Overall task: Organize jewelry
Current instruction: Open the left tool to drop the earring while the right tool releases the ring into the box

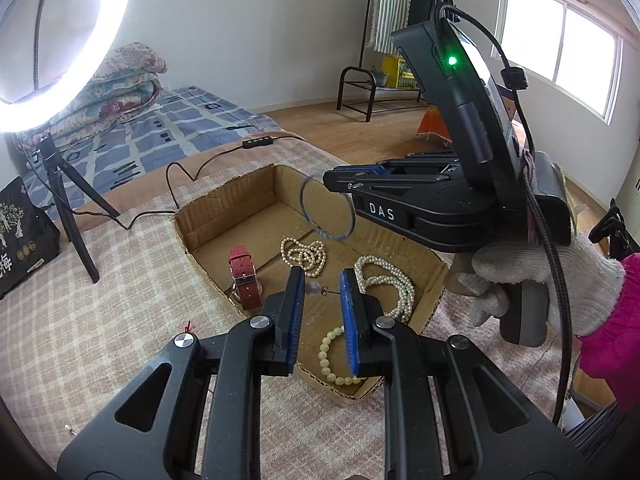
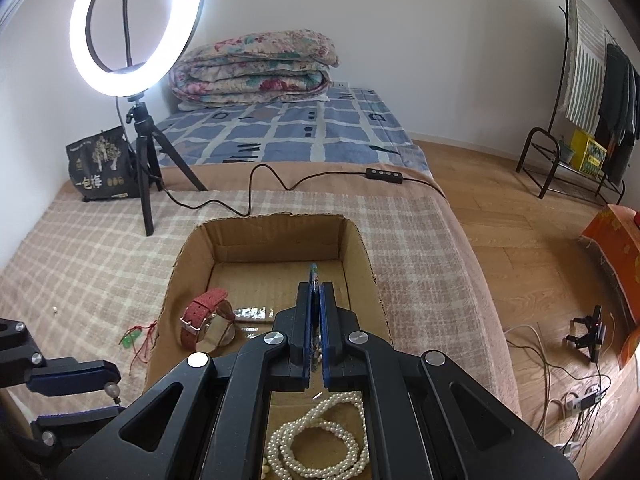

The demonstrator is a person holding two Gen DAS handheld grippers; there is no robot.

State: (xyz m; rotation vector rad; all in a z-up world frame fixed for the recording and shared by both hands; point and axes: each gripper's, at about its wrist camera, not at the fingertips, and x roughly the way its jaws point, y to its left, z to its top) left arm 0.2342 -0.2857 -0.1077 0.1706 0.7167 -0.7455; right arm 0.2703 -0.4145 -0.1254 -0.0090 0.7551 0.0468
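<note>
An open cardboard box point(image 1: 432, 272) point(image 2: 276, 228) lies on the plaid blanket. In it are a red-strapped watch point(image 1: 243, 278) point(image 2: 202, 316), pearl necklaces point(image 1: 304, 254) point(image 1: 390, 284) point(image 2: 320, 444) and a pale bead bracelet point(image 1: 332, 356). My right gripper point(image 1: 332, 184) point(image 2: 317, 292) is shut on a thin blue bangle point(image 1: 328, 210) point(image 2: 314, 276) and holds it above the box. My left gripper point(image 1: 322, 282) point(image 2: 116, 390) is over the box's near edge with a small pearl earring point(image 1: 316, 289) point(image 2: 112, 391) between its parted pads.
A ring light on a tripod point(image 2: 140, 128) stands on the bed, its cable point(image 2: 248, 196) running behind the box. A black bag point(image 2: 100, 164) is at the left. A green pendant on red cord point(image 2: 134, 338) and a tiny stud point(image 2: 55, 311) lie on the blanket.
</note>
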